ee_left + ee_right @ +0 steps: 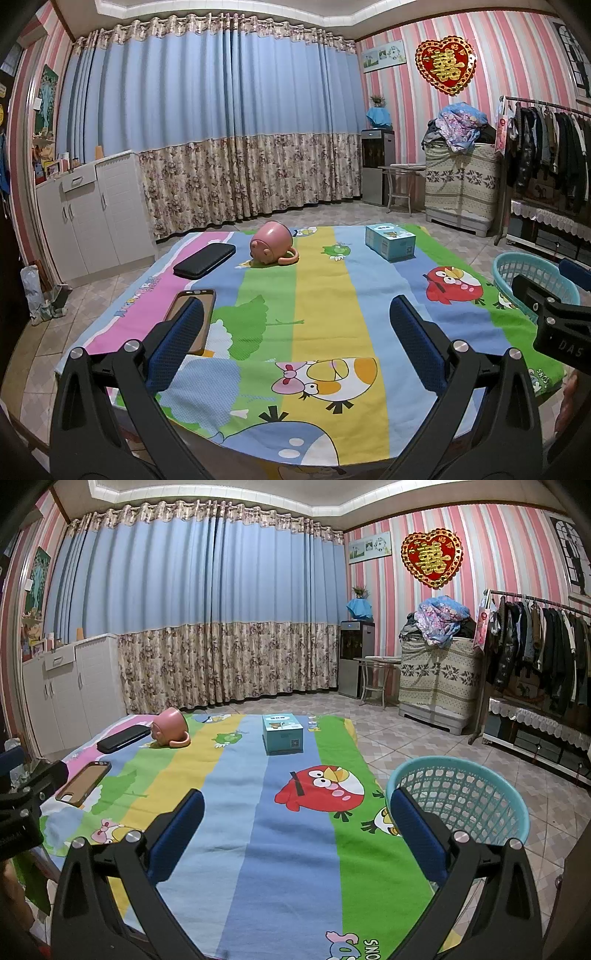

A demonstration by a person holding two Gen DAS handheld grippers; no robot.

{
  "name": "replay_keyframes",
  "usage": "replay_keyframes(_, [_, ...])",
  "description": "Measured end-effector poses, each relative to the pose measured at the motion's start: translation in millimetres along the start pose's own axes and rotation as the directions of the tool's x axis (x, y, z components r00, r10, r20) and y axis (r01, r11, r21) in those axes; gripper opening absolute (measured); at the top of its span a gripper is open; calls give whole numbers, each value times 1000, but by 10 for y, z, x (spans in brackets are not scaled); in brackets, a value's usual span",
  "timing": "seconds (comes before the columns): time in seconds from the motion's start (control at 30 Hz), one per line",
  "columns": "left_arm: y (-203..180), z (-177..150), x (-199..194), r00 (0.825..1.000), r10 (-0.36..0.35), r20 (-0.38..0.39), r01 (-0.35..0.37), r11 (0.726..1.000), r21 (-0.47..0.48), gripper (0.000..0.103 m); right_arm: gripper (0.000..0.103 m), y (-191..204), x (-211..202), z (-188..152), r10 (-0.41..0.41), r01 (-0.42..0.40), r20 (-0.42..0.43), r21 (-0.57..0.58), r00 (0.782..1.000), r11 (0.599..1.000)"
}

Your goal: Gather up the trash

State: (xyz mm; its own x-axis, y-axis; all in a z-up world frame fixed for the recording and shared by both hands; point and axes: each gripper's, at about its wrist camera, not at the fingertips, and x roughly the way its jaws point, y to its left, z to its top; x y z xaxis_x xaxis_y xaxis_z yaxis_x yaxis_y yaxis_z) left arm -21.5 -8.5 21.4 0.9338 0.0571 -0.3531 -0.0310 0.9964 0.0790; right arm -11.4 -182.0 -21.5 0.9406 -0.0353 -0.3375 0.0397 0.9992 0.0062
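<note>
A table under a bright cartoon cloth carries a pink mug tipped on its side, a black case, a brown phone case and a light-blue box. A small clear scrap lies just right of the box. A teal mesh basket stands off the table's right edge. My left gripper hovers open and empty over the near left of the cloth, its left finger overlapping the phone case. My right gripper is open and empty, basket beside its right finger.
White cabinets line the left wall under long curtains. At the back right are a water dispenser, a small table and a covered chest piled with bedding. A clothes rack fills the right side.
</note>
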Motion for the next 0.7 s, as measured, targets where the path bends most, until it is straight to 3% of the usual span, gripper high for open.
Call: replay_keyframes(0.7, [-21,8,-38,1000,-5,3,5,1000,0,97,99,17,-7,-5,-1,1,4,1,1000,1000])
